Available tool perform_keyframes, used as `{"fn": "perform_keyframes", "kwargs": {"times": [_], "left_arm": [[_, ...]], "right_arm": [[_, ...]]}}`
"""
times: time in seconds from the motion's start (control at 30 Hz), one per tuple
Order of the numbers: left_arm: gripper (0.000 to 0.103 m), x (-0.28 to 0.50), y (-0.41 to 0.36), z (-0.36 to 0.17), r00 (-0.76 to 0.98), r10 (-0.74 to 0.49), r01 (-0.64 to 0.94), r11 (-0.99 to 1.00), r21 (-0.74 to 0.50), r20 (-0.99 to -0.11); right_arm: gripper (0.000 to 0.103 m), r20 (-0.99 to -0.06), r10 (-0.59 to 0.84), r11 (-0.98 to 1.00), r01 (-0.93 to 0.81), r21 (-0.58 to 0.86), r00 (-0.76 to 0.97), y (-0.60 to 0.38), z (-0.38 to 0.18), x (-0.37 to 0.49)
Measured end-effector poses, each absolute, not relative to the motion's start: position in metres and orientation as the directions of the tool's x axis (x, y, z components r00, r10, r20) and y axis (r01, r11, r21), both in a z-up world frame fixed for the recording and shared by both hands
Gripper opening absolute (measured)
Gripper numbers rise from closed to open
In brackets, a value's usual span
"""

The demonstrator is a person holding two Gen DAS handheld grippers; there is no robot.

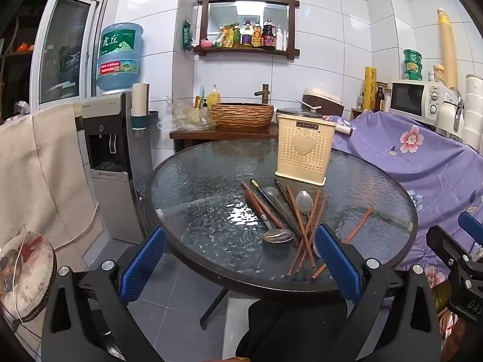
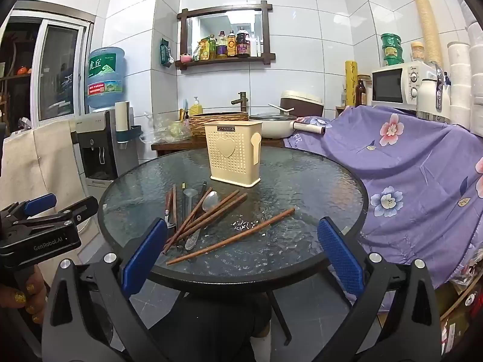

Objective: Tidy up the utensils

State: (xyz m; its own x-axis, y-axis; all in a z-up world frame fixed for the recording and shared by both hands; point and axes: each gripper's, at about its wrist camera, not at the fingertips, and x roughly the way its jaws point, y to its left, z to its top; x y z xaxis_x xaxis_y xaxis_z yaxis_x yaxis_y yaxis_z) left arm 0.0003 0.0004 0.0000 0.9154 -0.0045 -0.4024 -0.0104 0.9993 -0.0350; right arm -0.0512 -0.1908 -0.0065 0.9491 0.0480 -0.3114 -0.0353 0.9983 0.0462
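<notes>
A cream perforated utensil holder (image 1: 305, 150) with a heart stands upright at the far side of the round glass table (image 1: 193, 181); it also shows in the right wrist view (image 2: 234, 154). In front of it lies a loose pile of brown chopsticks (image 1: 305, 229), a metal spoon (image 1: 277, 236) and a clear plastic spoon (image 1: 304, 200). One chopstick (image 2: 232, 236) lies apart to the right. My left gripper (image 1: 238, 265) is open and empty, near the table's front edge. My right gripper (image 2: 238, 256) is open and empty, in front of the pile (image 2: 196, 214).
A purple flowered cloth (image 2: 422, 181) covers furniture right of the table. A water dispenser (image 1: 108, 150) stands at left. A wooden counter with a woven basin (image 1: 241, 116) is behind. A microwave (image 2: 395, 86) sits at back right.
</notes>
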Motion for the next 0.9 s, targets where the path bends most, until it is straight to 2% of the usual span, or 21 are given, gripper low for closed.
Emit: {"fn": "perform_keyframes", "kwargs": {"times": [0.9], "left_arm": [[0.097,0.003,-0.0026,0.0,0.91,0.006,-0.018,1.0,-0.024,-0.415]], "right_arm": [[0.098,-0.31,0.046,0.998,-0.032,0.053,0.949,-0.191,-0.0085,-0.0562]]}}
